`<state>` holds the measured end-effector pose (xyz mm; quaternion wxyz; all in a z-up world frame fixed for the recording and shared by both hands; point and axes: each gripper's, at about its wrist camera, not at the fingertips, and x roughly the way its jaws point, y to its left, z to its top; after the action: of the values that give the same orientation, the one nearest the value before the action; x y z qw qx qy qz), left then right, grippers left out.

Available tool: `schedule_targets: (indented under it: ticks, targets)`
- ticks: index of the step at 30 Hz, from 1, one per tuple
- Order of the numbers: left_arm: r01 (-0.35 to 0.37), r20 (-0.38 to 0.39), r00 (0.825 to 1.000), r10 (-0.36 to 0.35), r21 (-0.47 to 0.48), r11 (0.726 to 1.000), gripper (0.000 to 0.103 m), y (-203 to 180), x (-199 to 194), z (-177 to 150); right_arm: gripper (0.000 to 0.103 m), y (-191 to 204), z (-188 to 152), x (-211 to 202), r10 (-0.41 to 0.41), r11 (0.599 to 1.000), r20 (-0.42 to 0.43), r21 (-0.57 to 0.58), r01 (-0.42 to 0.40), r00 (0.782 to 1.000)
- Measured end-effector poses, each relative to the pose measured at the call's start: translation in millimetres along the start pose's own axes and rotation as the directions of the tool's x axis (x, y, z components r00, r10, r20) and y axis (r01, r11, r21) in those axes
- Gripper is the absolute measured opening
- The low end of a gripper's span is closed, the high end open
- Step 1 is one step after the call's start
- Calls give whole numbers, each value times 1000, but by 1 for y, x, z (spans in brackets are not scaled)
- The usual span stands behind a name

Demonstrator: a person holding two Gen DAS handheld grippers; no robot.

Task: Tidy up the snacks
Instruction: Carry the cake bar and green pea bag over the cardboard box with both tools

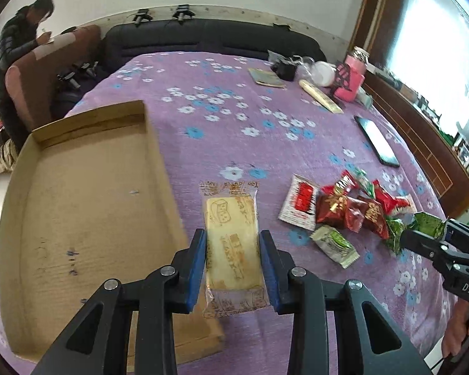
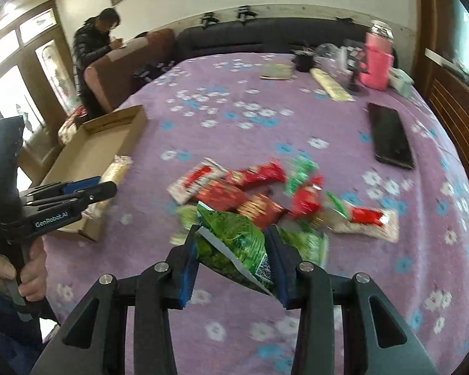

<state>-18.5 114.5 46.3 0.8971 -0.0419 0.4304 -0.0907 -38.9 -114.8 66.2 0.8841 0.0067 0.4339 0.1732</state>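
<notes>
Now, with the left gripper (image 1: 233,262) clamped on the pale cracker packet (image 1: 231,240) just beside the cardboard box (image 1: 87,206), its long axis pointing away along the fingers, carry it level over the box wall while the right gripper (image 2: 233,262) grips the green packet (image 2: 234,247) near the snack pile (image 2: 265,193)

"GenRobot.AI" on the left hand-held gripper (image 2: 108,189), "DAS" on the right hand-held gripper (image 1: 422,239)

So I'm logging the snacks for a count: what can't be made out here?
- Snack pile, right wrist view: motion blur smears the wrappers.
- Yellow packet print, left wrist view: too small to read.
- Cardboard box, left wrist view: near corner hidden behind the left gripper.
</notes>
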Motion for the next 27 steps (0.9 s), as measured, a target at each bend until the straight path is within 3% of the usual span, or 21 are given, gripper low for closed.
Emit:
schedule_targets:
  ticks: [13,27]
  targets:
    - [-69,47,996,75,-124,990,35,63,-21,-3,40,88,28,37,149,981,-33,-119,-152,988]
    - [-154,32,986,166,-230,961,36,123,-27,-23,40,185,34,76,251,931,-102,-247,-269,963]
